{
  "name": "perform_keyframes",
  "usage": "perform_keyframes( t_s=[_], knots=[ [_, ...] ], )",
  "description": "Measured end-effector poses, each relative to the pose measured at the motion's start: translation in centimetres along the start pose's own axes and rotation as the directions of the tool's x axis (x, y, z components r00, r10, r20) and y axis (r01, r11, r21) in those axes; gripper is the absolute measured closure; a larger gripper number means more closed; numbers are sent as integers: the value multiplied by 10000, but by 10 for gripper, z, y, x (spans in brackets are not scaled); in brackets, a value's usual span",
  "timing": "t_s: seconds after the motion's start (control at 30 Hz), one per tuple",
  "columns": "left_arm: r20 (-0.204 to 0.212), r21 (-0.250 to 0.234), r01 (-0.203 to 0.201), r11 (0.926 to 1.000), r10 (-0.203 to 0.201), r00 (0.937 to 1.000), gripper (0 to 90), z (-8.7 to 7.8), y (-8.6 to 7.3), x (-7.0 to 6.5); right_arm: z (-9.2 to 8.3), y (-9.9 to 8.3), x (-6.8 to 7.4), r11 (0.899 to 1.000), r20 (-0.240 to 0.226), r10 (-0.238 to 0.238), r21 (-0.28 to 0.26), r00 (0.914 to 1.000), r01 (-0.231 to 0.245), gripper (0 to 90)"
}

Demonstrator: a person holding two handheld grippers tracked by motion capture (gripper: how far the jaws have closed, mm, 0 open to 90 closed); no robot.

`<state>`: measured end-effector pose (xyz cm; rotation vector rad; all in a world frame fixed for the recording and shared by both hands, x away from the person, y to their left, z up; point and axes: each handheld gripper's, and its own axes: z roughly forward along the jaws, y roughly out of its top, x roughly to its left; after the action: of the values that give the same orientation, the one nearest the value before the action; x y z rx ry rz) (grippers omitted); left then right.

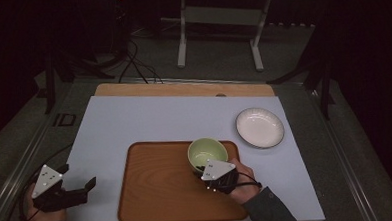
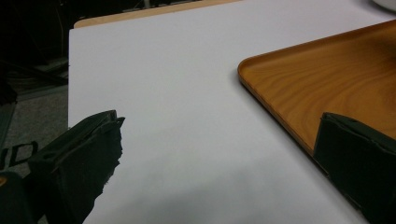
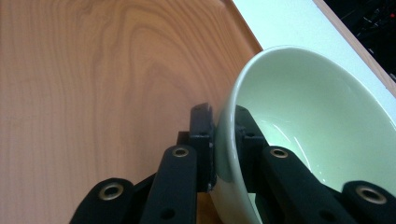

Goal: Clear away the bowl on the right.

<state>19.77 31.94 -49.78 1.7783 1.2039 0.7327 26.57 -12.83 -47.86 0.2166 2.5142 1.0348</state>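
A pale green bowl (image 1: 207, 152) is over the far right part of a wooden tray (image 1: 162, 187). My right gripper (image 1: 202, 168) is shut on the bowl's near rim: in the right gripper view one jaw presses the outside wall and the other sits inside the bowl (image 3: 317, 126), with the right gripper (image 3: 224, 135) clamped on the rim. My left gripper (image 1: 85, 188) hovers open over the white mat left of the tray, nothing between its jaws; in the left gripper view the left gripper (image 2: 219, 135) frames bare mat and the tray's corner (image 2: 299, 79).
A white plate (image 1: 260, 127) lies on the white mat (image 1: 149, 117) to the right of and beyond the tray. A strip of wooden tabletop (image 1: 183, 88) runs along the far edge. Cables and a white stand are on the floor beyond.
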Motion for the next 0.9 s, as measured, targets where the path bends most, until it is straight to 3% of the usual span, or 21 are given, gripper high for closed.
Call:
perform_keyframes(
  t_s=[0.9],
  knots=[
    [-10, -14, -16, 10000, 16, 10000, 11, 0, 0, 0, 7, 3, 9, 9999, -423, -156, -35, 9990, 155, 811]
  ],
)
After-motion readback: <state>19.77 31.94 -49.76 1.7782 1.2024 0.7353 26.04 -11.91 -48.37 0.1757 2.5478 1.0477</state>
